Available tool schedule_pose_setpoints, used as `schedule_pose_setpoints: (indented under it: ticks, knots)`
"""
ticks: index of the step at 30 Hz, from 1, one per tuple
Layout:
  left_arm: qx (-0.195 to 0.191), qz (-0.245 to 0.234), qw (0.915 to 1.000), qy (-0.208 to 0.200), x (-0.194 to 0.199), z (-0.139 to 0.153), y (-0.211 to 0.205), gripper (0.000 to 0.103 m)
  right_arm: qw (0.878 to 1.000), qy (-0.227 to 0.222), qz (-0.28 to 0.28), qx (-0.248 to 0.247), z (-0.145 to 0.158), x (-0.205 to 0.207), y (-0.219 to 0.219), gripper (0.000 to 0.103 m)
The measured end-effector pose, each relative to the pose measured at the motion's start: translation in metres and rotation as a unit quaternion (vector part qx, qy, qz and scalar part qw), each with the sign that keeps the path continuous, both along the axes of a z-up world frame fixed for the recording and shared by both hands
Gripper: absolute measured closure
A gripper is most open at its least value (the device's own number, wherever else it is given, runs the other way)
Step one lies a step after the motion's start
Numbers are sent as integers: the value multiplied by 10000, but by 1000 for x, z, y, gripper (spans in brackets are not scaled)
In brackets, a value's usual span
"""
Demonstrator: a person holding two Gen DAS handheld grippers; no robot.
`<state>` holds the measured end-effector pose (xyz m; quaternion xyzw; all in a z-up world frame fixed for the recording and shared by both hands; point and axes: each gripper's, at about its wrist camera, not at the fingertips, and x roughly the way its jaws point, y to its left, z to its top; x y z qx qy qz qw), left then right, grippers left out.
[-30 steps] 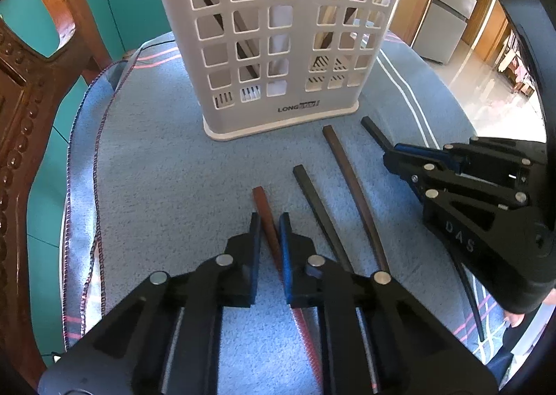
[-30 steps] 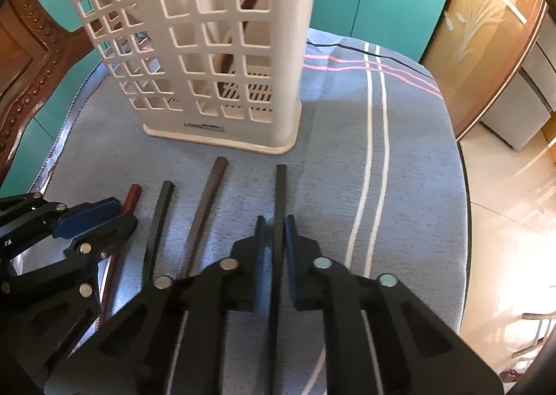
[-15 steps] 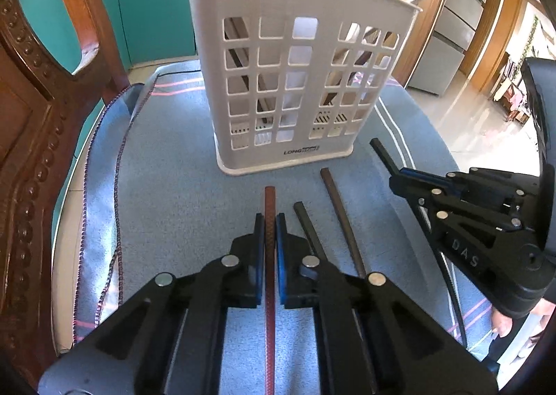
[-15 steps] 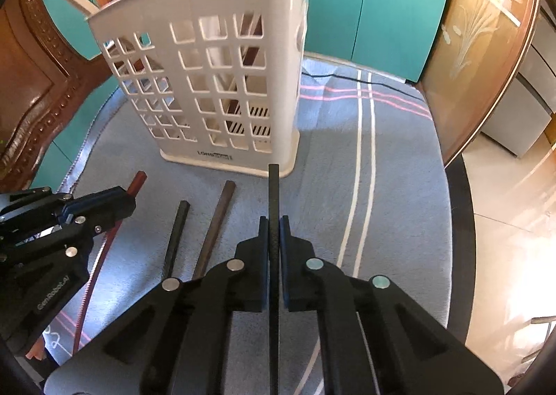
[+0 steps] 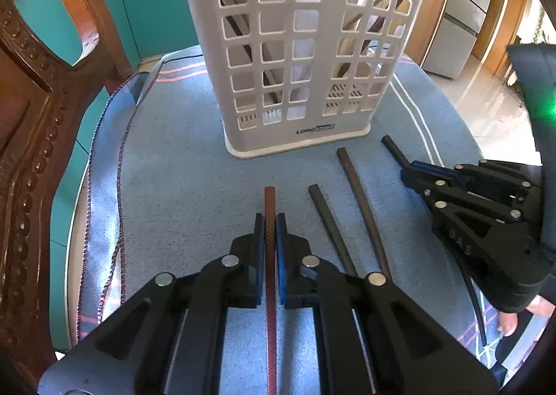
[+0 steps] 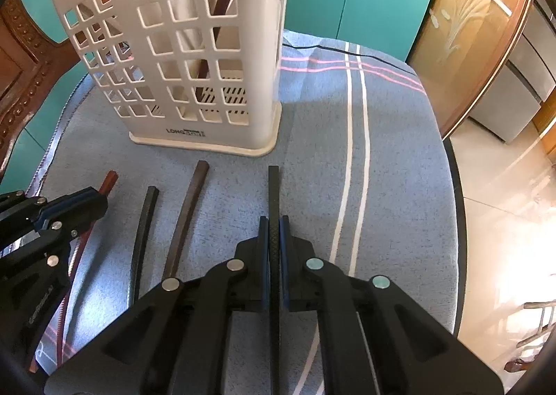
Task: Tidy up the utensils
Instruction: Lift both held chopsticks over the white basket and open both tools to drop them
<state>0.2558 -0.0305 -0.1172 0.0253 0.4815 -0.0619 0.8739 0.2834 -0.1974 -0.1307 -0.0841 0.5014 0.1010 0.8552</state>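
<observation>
The left gripper [image 5: 270, 221] is clamped on a reddish-brown chopstick [image 5: 270, 202], whose shaft runs straight along the fingers with its blunt end pointing forward at the white slotted holder [image 5: 295, 57]; the right gripper [image 6: 274, 224] is likewise closed on a black chopstick [image 6: 273, 186], also lying along its fingers and aimed toward the holder's near right corner. Both sticks appear lifted off the blue striped cloth [image 6: 382, 151], though how far cannot be told. Between the two tools, two more chopsticks remain flat on the cloth: a short black one [image 5: 326, 217] and a longer brown one [image 5: 361, 207], both with their long axes running toward the holder's base. The holder stands upright just ahead of both tools, already containing several sticks; its open top lies above and beyond each held tip, so the coming move probably calls for raising each stick, tipping it toward vertical and lowering it in. The left tool faces the holder's front more squarely; the right sits off its right edge.
</observation>
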Motion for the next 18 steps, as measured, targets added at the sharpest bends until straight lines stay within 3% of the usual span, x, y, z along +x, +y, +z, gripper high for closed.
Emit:
schedule_pose_setpoints:
  ticks: [18]
  knots:
    - [-187,-57,9995,-245,-22,24,10,96,9991,-271,-255,-201,-2,-25,29,96]
